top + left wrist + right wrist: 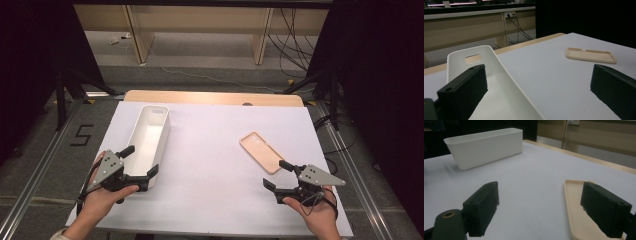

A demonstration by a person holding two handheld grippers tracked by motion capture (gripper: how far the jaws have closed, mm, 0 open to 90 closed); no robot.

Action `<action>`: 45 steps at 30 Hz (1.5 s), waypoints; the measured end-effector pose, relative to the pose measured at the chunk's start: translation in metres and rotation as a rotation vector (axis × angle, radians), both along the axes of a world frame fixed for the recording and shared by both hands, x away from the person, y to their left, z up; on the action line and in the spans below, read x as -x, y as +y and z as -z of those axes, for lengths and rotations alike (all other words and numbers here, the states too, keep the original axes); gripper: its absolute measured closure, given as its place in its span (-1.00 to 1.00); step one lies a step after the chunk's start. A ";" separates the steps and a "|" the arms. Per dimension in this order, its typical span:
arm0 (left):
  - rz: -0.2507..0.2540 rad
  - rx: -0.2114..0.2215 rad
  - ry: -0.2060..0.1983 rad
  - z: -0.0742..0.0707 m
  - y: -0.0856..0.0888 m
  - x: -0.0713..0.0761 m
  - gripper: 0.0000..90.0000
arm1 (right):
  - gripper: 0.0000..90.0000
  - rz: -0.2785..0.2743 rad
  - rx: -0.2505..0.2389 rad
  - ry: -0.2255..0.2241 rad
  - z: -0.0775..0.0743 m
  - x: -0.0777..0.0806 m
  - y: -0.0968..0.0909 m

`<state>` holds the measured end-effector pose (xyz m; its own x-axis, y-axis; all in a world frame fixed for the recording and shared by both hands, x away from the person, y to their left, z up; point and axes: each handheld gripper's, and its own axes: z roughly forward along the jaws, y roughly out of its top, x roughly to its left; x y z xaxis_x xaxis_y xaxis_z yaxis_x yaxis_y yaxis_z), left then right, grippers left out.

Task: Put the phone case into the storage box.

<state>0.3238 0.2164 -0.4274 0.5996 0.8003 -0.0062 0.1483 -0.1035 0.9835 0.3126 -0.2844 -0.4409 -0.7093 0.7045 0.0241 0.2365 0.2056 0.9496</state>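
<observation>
Table holds two objects: one long white plastic bin (148, 140) at the left, lying lengthwise from near to far, and one beige phone case (261, 152) at the right, lying open side up. Two grippers, one per hand: the left gripper (142, 167), jaws wide, straddles the bin's near right wall, one jaw over its inside. The right gripper (280, 176), jaws wide and gripping nothing, sits at the case's near end, one jaw over it.
</observation>
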 end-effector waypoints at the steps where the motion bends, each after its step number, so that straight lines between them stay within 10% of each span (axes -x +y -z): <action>1: 0.004 0.003 -0.003 0.000 0.000 0.000 -0.99 | -0.63 0.000 0.000 0.000 0.000 0.000 0.000; 12: 0.004 -0.001 -0.001 0.001 0.000 -0.002 -0.98 | -0.47 0.033 0.034 -0.020 -0.003 -0.003 -0.006; 16: 0.001 0.005 0.003 0.001 0.002 -0.001 -0.97 | 0.02 0.073 0.069 -0.065 -0.009 -0.010 -0.009; 26: 0.002 0.018 0.002 0.000 0.002 -0.001 -0.96 | 1.00 0.165 0.160 0.049 -0.014 -0.048 -0.019; 34: -0.001 0.021 0.004 0.001 0.002 -0.001 -0.95 | 1.00 0.199 0.142 0.125 -0.013 -0.087 -0.018; 45: -0.001 0.016 -0.002 0.001 0.002 -0.001 -0.95 | 1.00 0.286 0.237 0.151 -0.005 -0.115 -0.020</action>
<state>0.3244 0.2188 -0.4280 0.5989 0.8006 -0.0179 0.1467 -0.0877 0.9853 0.4280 -0.3040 -0.4357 -0.4845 0.8717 -0.0736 0.4493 0.3202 0.8340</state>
